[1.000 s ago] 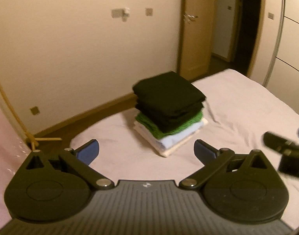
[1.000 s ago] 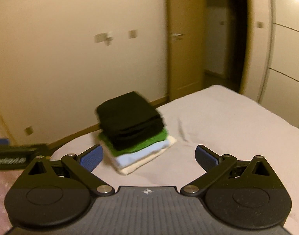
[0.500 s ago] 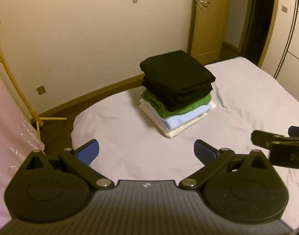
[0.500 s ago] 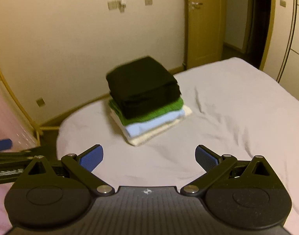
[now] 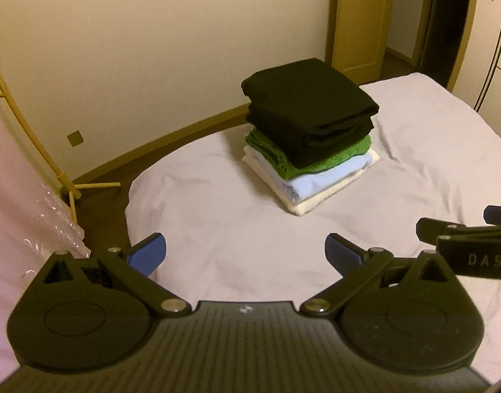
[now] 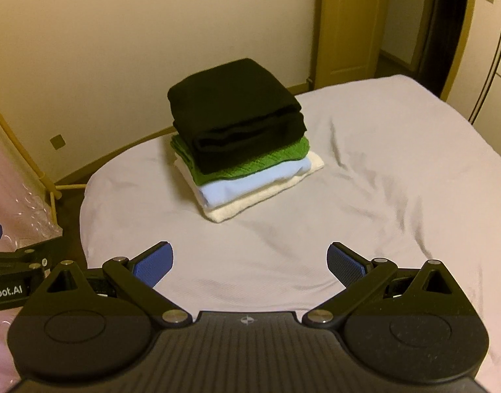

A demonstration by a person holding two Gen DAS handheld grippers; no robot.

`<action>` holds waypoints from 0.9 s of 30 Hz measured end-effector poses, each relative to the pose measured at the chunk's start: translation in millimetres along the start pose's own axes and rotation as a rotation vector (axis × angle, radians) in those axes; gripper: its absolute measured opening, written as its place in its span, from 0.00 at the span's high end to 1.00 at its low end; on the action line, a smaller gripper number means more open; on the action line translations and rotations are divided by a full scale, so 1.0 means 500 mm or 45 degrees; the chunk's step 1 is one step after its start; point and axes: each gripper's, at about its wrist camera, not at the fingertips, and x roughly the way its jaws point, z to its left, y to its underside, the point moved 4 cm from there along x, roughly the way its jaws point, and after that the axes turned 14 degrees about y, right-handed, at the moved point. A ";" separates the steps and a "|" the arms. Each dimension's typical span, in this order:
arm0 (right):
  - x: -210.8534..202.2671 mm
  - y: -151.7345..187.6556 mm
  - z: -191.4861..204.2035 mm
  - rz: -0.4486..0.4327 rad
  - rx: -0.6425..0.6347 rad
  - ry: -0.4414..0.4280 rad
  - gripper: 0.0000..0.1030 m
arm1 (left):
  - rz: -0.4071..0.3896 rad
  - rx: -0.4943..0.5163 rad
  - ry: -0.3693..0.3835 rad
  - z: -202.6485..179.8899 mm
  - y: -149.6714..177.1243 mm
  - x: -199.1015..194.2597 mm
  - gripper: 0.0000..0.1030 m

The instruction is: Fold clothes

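White bed sheet (image 5: 217,229) lies close under both wide-apart, empty tongs, left tongs (image 5: 245,252) and right tongs (image 6: 249,258). Farther off, near the bed's edge, sits a neat pile of folded clothes (image 6: 240,137). A bump could tip the pile over.

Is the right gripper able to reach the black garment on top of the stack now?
Probably yes: the right gripper is open, and only bare sheet lies before the black garment.

"DAS" is read on the right tool (image 5: 473,229); "Robot.AI" is read on the left tool (image 6: 11,258).
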 end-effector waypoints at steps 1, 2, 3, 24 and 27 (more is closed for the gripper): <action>0.007 -0.002 0.000 0.009 0.002 -0.003 0.00 | 0.007 -0.002 -0.001 0.001 -0.002 0.007 0.01; 0.014 -0.005 -0.001 0.018 0.005 -0.007 0.00 | 0.015 -0.004 -0.001 0.002 -0.004 0.014 0.01; 0.021 -0.008 -0.001 0.027 0.008 -0.010 0.00 | 0.022 -0.005 -0.001 0.003 -0.007 0.022 0.01; 0.138 -0.068 0.000 0.123 0.036 -0.031 0.00 | 0.117 0.015 -0.003 0.009 -0.062 0.144 0.01; 0.150 -0.074 0.004 0.133 0.028 -0.032 0.00 | 0.136 0.000 -0.004 0.014 -0.065 0.161 0.01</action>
